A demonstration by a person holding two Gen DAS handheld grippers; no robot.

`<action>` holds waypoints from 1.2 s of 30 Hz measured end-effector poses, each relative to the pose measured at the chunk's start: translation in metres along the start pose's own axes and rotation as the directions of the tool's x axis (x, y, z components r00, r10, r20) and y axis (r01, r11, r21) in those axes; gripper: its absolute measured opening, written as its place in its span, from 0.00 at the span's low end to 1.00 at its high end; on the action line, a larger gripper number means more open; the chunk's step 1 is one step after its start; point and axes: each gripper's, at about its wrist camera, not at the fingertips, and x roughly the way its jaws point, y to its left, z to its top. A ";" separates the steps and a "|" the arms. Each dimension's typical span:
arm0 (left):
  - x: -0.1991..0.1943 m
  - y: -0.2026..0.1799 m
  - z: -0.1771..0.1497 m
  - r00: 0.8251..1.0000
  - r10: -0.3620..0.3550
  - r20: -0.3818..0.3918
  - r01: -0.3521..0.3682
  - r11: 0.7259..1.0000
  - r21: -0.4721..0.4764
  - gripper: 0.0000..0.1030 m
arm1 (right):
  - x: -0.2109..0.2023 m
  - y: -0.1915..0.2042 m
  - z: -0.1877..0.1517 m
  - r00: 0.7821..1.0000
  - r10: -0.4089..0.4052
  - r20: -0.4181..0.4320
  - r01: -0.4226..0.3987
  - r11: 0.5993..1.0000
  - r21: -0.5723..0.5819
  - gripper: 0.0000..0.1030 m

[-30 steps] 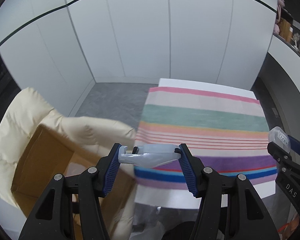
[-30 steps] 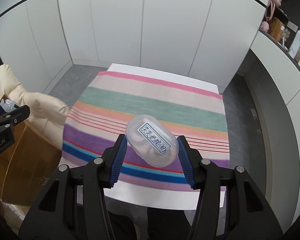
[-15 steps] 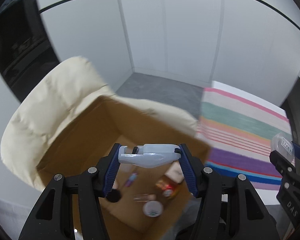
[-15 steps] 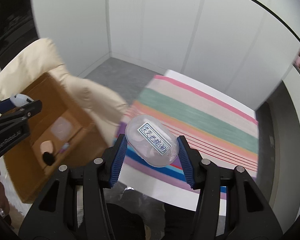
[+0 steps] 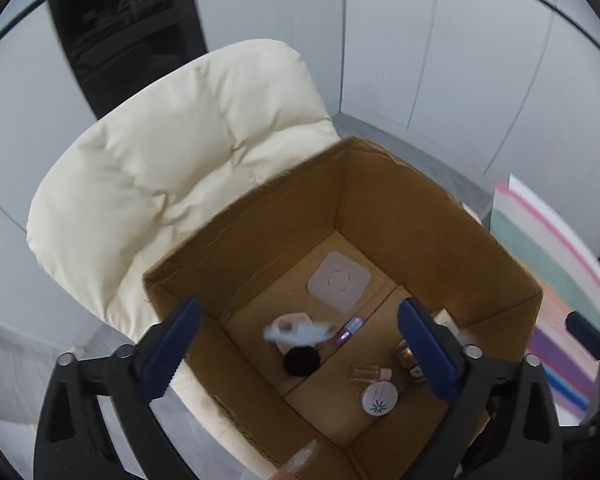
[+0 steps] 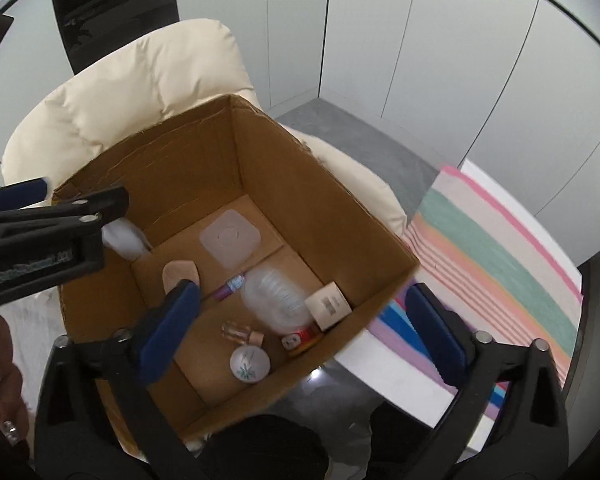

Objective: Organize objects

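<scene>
We are now holding both tools over the open cardboard box (image 6: 308,184), where a second ago we were still over the striped cloth (image 6: 496,240) on the table. The left gripper (image 5: 300,350) has just been opening its jaws and is standing wide with nothing pressed between its pads; the pale bluish item (image 5: 296,331) it was clamping is showing as a blur below the jaws, over the box floor. The right gripper (image 6: 316,330) has likewise just been opening and is gaping wide; the clear oval container (image 6: 278,300) it was carrying is lying blurred inside the box, toward the near right corner, against a small beige carton (image 6: 328,305). Nearest us on the box floor are lying a round white compact (image 6: 250,364) and a small clear vial (image 6: 242,334); farther in, a purple tube (image 6: 230,286) along the flap seam, a black round item (image 5: 301,361), and a translucent square lid (image 6: 230,238) toward the far wall. The floor's middle is staying bare. The box walls are plain brown corrugated card with rough edges, resting on a puffy cream quilted chair (image 5: 172,160). The cloth is lying just beyond the box's right wall.
</scene>
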 end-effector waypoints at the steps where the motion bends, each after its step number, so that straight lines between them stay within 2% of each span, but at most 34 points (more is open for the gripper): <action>1: -0.001 0.005 0.000 1.000 -0.004 0.007 0.004 1.000 -0.005 0.97 | 0.003 0.005 0.001 1.000 -0.007 -0.005 0.007 1.000 -0.006 1.00; 6: -0.001 0.011 -0.001 1.000 -0.002 0.010 0.002 1.000 0.015 0.97 | 0.014 0.007 0.004 0.998 0.040 -0.049 -0.038 0.998 0.046 1.00; 11: 0.001 0.003 0.003 0.998 -0.052 -0.044 0.054 0.997 0.054 0.97 | 0.012 -0.005 0.004 0.996 0.043 -0.077 -0.033 0.992 0.121 1.00; 14: -0.017 -0.008 0.009 0.994 -0.087 -0.067 0.094 0.989 0.112 0.97 | -0.004 -0.021 -0.001 0.994 0.057 -0.097 -0.036 0.979 0.199 1.00; 18: -0.054 -0.021 0.013 0.987 -0.122 -0.106 0.140 0.973 0.184 0.97 | -0.056 -0.051 -0.009 0.994 0.032 -0.107 0.004 0.947 0.321 1.00; 21: -0.097 -0.033 0.012 0.977 -0.174 -0.126 0.201 0.946 0.254 0.97 | -0.110 -0.069 -0.016 0.993 0.003 -0.116 0.044 0.914 0.402 1.00; 24: -0.137 -0.053 0.013 0.964 -0.178 -0.197 0.235 0.919 0.317 0.97 | -0.163 -0.080 -0.024 0.992 -0.043 -0.120 0.093 0.887 0.453 1.00; 28: -0.195 -0.073 0.011 0.950 -0.231 -0.212 0.298 0.877 0.378 0.97 | -0.221 -0.091 -0.037 0.993 -0.080 -0.085 0.113 0.855 0.506 1.00; 29: -0.206 -0.077 0.010 0.949 -0.240 -0.202 0.304 0.867 0.395 0.97 | -0.231 -0.094 -0.040 0.994 -0.083 -0.075 0.110 0.846 0.522 1.00; 31: -0.231 -0.086 0.008 0.962 -0.234 -0.140 0.273 0.846 0.457 0.98 | -0.253 -0.102 -0.048 0.993 -0.096 -0.064 0.116 0.820 0.560 1.00; 34: -0.249 -0.093 0.001 0.982 -0.182 -0.056 0.186 0.852 0.490 0.99 | -0.273 -0.108 -0.056 0.993 -0.111 -0.045 0.116 0.800 0.589 1.00; 36: -0.249 -0.095 -0.004 0.983 -0.172 -0.059 0.179 0.847 0.500 0.99 | -0.282 -0.108 -0.059 0.989 -0.144 -0.041 0.140 0.793 0.594 1.00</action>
